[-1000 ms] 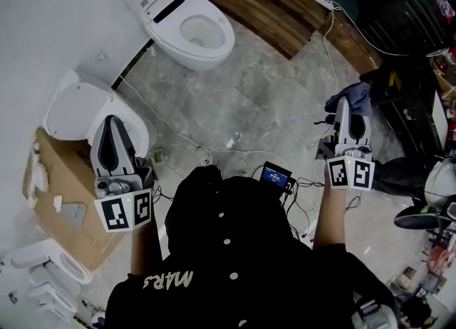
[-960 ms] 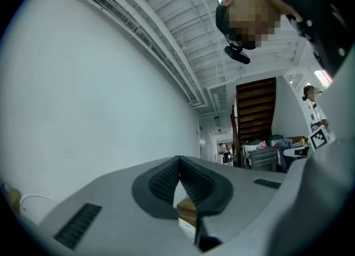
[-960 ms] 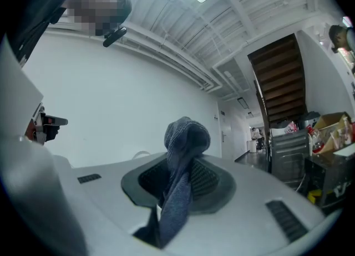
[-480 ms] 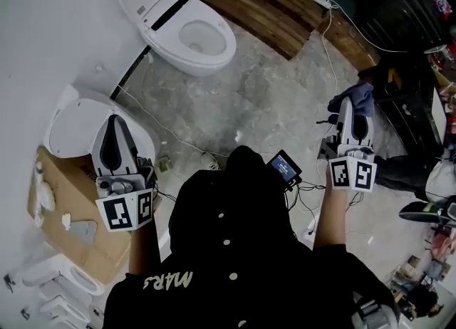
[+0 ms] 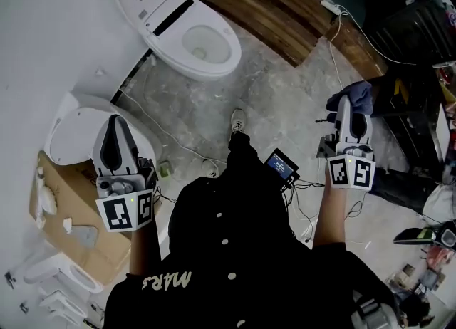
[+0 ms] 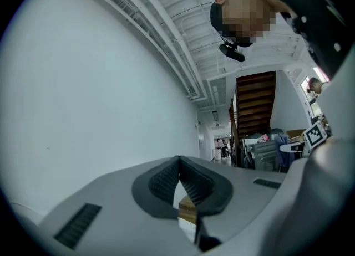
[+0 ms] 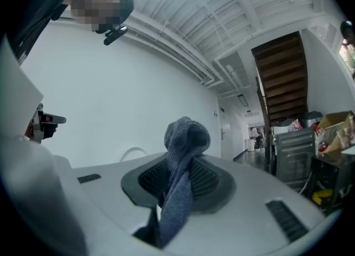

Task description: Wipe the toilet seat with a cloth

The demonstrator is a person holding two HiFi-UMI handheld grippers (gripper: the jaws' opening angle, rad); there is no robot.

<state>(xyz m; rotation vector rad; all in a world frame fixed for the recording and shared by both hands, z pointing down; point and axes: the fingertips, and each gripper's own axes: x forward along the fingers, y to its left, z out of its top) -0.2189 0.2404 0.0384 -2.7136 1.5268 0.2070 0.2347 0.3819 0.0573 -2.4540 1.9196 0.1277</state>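
Standing well back from the toilet (image 5: 165, 18), the person held both grippers out in front. Only the head view showed the toilet: lid up, its seat (image 5: 229, 48) bare and well apart from either gripper, with wooden boards (image 5: 274, 7) beside it. In that view the cloth (image 5: 358, 95) was just a blue-grey lump at the tip of the right gripper (image 5: 345, 103). The right gripper view made the hold plain: the jaws were closed on the cloth (image 7: 186, 133), which bunched above the pads and hung down between them. The left gripper (image 5: 114, 121) hovered over a second toilet (image 5: 68, 124) beside a cardboard box (image 5: 60, 199). Its own view, aimed at wall and ceiling, showed neither of these. It did show the jaws meeting at their tips with nothing between them.
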